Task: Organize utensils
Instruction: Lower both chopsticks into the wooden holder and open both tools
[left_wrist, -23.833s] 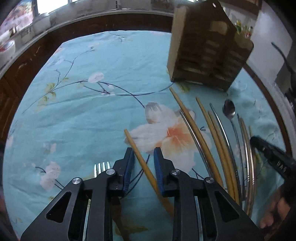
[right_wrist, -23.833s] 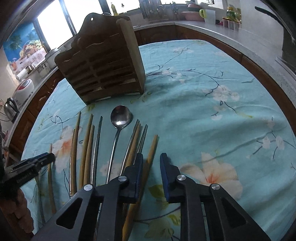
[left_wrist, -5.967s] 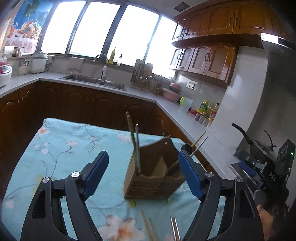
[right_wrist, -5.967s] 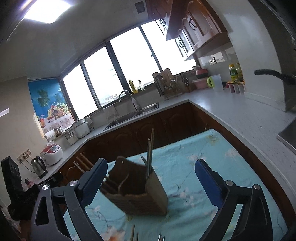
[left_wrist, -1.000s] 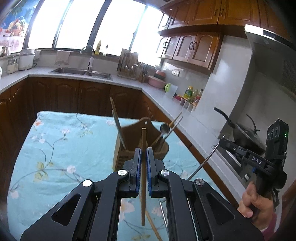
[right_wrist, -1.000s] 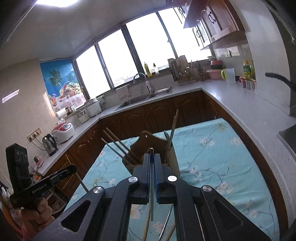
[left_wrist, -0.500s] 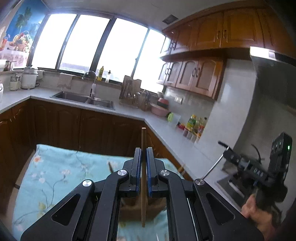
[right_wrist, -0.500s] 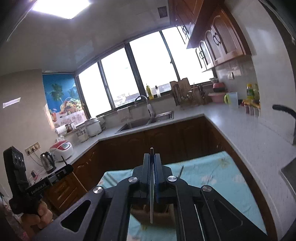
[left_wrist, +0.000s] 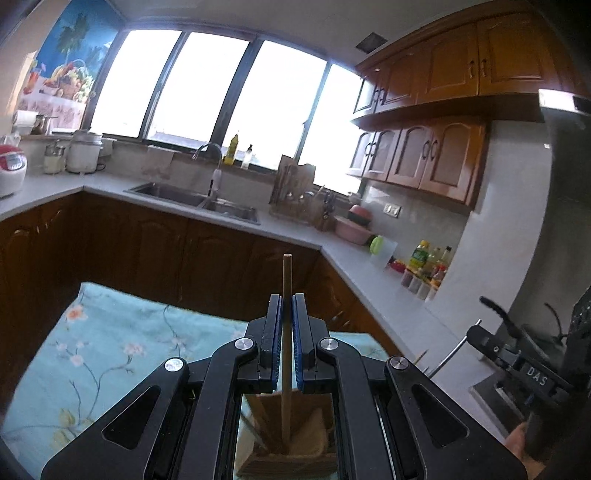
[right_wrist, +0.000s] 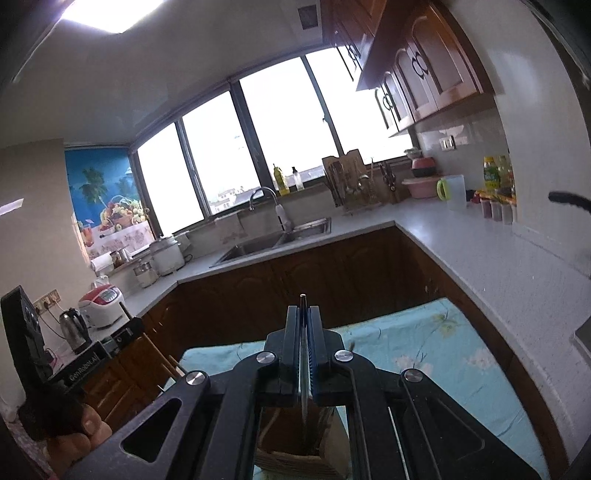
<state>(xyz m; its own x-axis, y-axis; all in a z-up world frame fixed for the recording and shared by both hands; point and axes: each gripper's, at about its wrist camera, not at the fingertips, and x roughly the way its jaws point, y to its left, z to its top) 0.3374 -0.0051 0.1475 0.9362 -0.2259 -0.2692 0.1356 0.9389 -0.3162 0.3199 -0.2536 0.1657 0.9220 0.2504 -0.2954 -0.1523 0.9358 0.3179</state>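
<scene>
Since 23.8 s ago we have lifted both grippers off the bench; each now clamps one utensil upright over the holder (left_wrist: 288, 452): left gripper (left_wrist: 287, 345) a wooden chopstick (left_wrist: 286, 280), right gripper (right_wrist: 304, 349) a metal chopstick (right_wrist: 303, 300). Six seconds ago both jaws stood wide and bare. In the last second the chopstick tips have sunk into the holder.

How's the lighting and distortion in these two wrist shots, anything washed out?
Left wrist view: the windows are blown out white, and the fisheye bends the cabinets. Right wrist view: the ceiling light glares, the windows are equally overexposed, and the cabinet fronts below stay dark.
</scene>
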